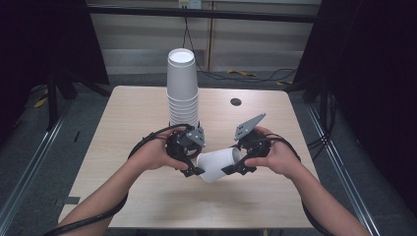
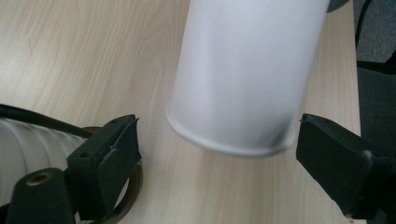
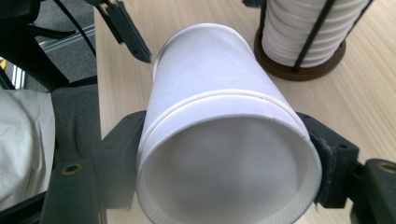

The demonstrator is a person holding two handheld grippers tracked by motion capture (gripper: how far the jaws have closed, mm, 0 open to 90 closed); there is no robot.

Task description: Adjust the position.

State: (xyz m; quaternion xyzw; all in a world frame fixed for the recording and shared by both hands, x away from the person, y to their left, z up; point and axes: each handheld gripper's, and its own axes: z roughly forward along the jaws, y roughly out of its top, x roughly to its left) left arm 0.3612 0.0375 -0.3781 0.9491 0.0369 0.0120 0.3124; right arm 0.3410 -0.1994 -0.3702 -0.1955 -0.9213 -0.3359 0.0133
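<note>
Your right gripper (image 1: 235, 167) holds the white paper cup (image 1: 219, 163) on its side just above the table (image 1: 147, 206), with its jaws pressed on both sides of the cup near the open rim. Your left gripper (image 1: 193, 168) is at the closed bottom end of the cup; its jaws stand on each side of that end without touching it. Behind your hands, the tall stack of cups (image 1: 182, 88) stands upright in its holder.
</note>
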